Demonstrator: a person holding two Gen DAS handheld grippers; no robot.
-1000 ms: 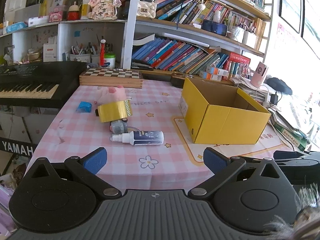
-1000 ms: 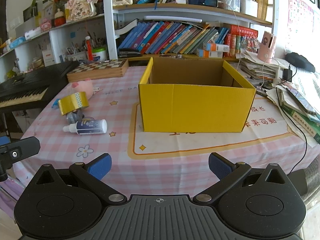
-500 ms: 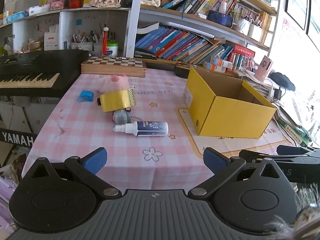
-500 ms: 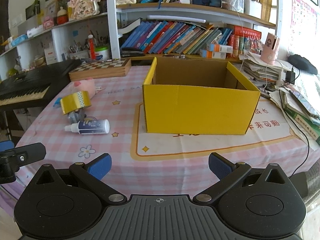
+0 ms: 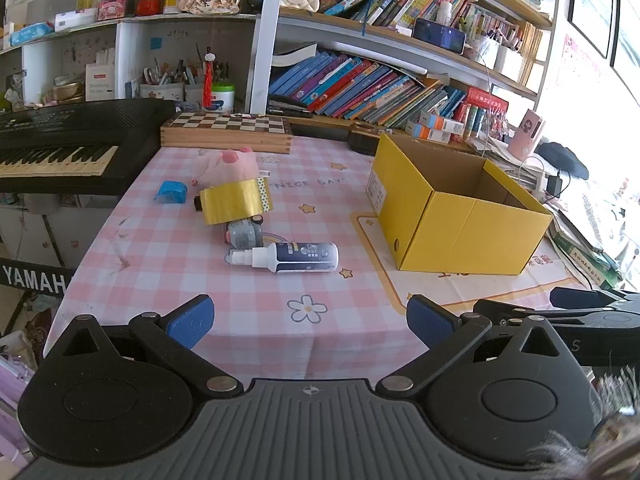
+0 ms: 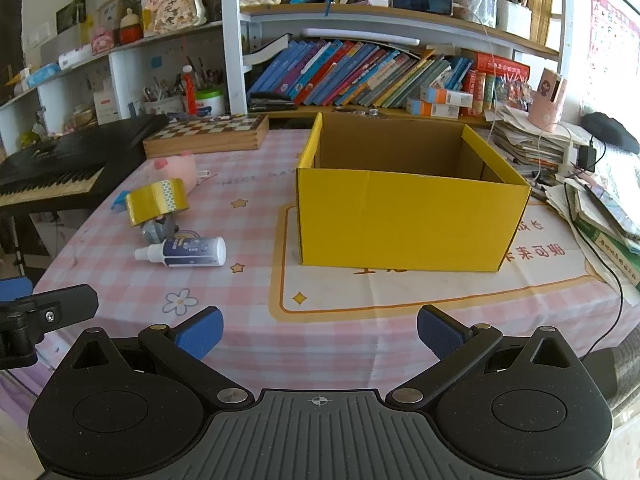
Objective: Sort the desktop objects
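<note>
An open yellow cardboard box (image 5: 460, 216) (image 6: 408, 220) stands on the pink checked tablecloth (image 5: 200, 280). Left of it lies a white spray bottle (image 5: 290, 257) (image 6: 188, 252) on its side. Behind the bottle sit a small grey toy (image 5: 243, 234), a gold tape roll (image 5: 232, 202) (image 6: 157, 201), a pink plush pig (image 5: 228, 166) (image 6: 176, 168) and a small blue item (image 5: 171, 192). My left gripper (image 5: 310, 318) hangs open at the table's near edge, short of the bottle. My right gripper (image 6: 318, 330) is open too, facing the box front. Nothing sits between either pair of fingers.
A wooden chessboard box (image 5: 226, 132) lies at the table's back. A black keyboard (image 5: 60, 152) stands to the left. Bookshelves (image 5: 380, 80) fill the wall behind. Stacked papers and cables (image 6: 592, 208) crowd the right side.
Both grippers have risen and drawn slightly nearer the table, so the objects sit lower in view. Fingers stay open. No object on the table has moved.
</note>
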